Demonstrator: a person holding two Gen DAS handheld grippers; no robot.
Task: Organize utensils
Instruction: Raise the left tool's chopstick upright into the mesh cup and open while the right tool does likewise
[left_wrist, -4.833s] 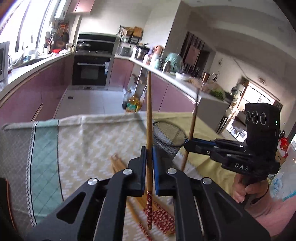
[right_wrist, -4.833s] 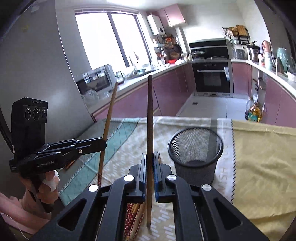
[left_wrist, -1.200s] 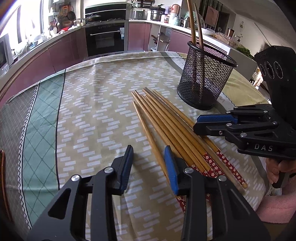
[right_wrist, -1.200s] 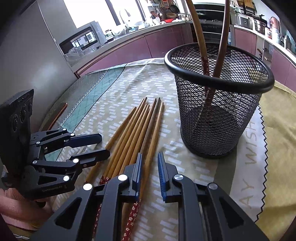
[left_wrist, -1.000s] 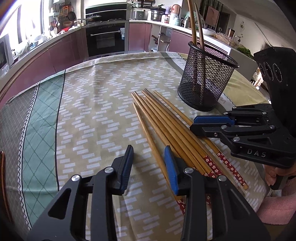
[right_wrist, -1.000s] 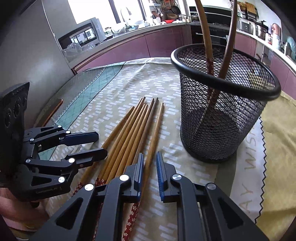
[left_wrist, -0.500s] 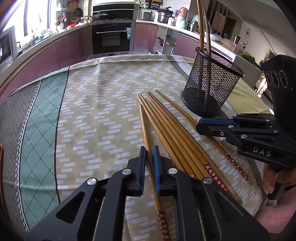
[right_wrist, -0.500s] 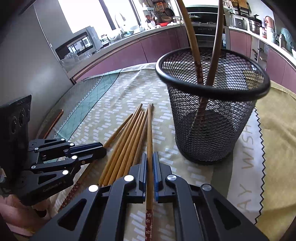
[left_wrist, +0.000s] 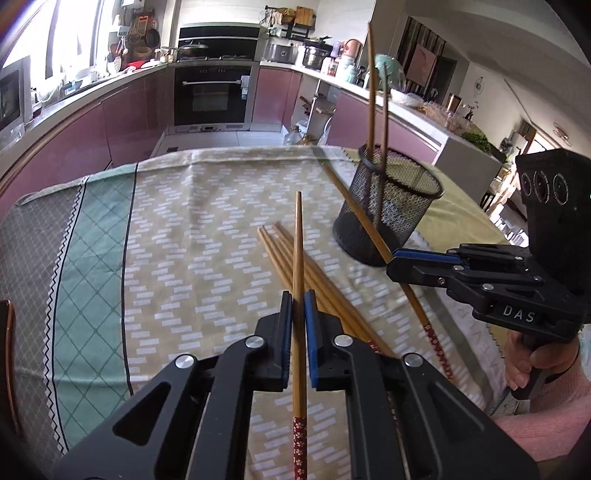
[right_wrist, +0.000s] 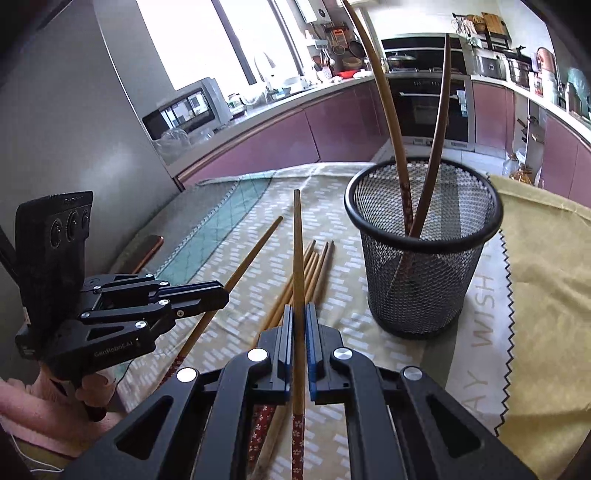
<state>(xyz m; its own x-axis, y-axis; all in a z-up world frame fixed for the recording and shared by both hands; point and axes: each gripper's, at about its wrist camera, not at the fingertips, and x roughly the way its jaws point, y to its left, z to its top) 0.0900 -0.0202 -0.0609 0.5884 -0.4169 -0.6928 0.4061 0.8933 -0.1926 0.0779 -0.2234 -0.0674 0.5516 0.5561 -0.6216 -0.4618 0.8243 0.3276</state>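
Observation:
My left gripper (left_wrist: 298, 301) is shut on a wooden chopstick (left_wrist: 297, 258) and holds it above the cloth, tip forward. My right gripper (right_wrist: 298, 314) is shut on another chopstick (right_wrist: 297, 258), also lifted. The right gripper also shows in the left wrist view (left_wrist: 402, 258), and the left gripper shows in the right wrist view (right_wrist: 218, 293). Several chopsticks (left_wrist: 291, 254) lie side by side on the tablecloth (left_wrist: 192, 229). A black mesh holder (right_wrist: 421, 266) stands to the right with two chopsticks (right_wrist: 402, 173) upright in it.
A dark phone-like object (right_wrist: 149, 249) lies on the cloth at the left edge. A yellow cloth (right_wrist: 546, 258) covers the table to the right of the holder. Kitchen counters and an oven (left_wrist: 216, 94) stand beyond the table.
Both grippers closed on a chopstick each half a second ago and have since lifted them off the cloth. The view has risen and pulled back from the pile.

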